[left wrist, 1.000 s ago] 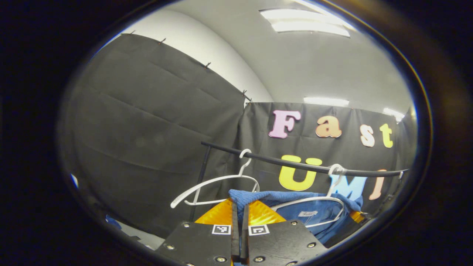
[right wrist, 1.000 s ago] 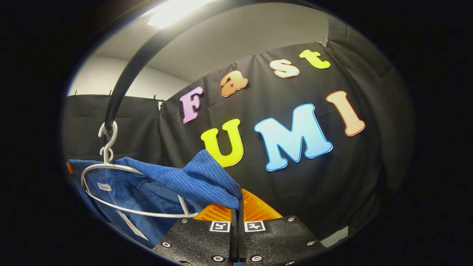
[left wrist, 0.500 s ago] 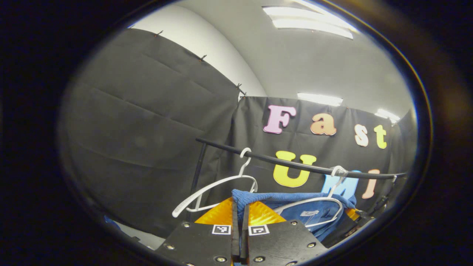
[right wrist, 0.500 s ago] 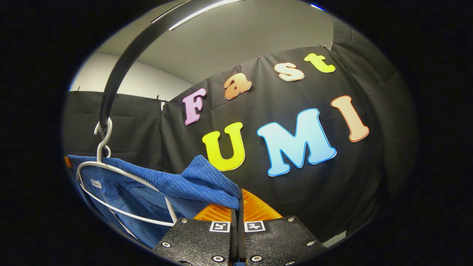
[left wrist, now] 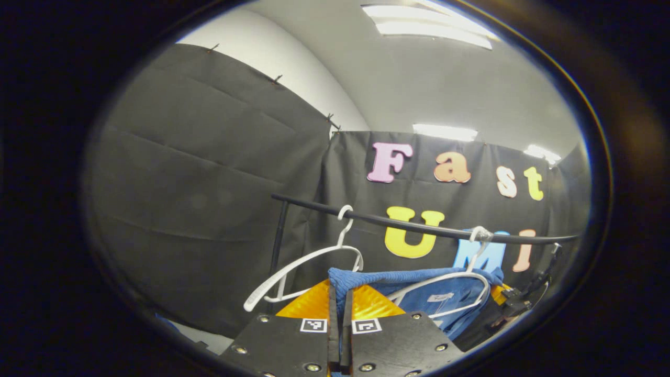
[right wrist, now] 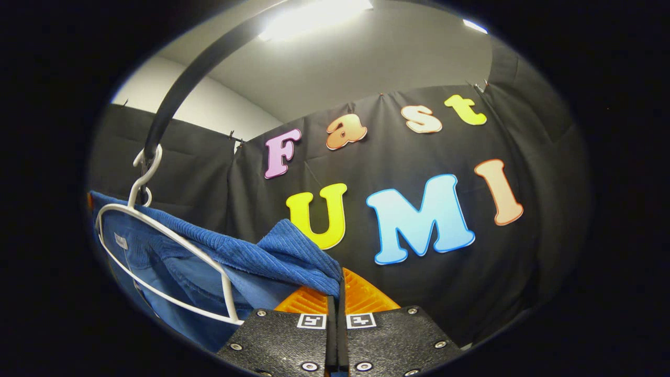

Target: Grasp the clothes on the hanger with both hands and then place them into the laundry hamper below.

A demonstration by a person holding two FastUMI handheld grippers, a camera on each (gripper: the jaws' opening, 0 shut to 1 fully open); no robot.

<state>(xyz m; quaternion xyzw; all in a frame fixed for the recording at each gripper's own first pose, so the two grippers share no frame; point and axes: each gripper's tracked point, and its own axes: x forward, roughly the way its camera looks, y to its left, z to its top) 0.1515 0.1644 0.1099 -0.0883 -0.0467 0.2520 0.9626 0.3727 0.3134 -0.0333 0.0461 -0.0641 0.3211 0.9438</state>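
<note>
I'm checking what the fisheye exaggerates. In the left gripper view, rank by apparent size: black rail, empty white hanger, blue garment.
1. black rail, longest
2. and 3. empty white hanger and blue garment: look alike; the garment is nearer the camera and partly hidden, so unsure.

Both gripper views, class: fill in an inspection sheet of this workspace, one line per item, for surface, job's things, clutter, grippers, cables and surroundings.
Surface: nothing seen.
Job's things: blue garment draped on a white hanger that hooks over the black rail; its fabric is stretched between the two grippers. Hamper: nothing seen.
Clutter: a bare white hanger on the same rail, beside the garment.
Grippers: left gripper shut on one edge of the garment; right gripper shut on the other edge, orange fingers pressed together.
Cables: nothing seen.
Surroundings: black cloth wall, white ceiling with lit panels.
</note>
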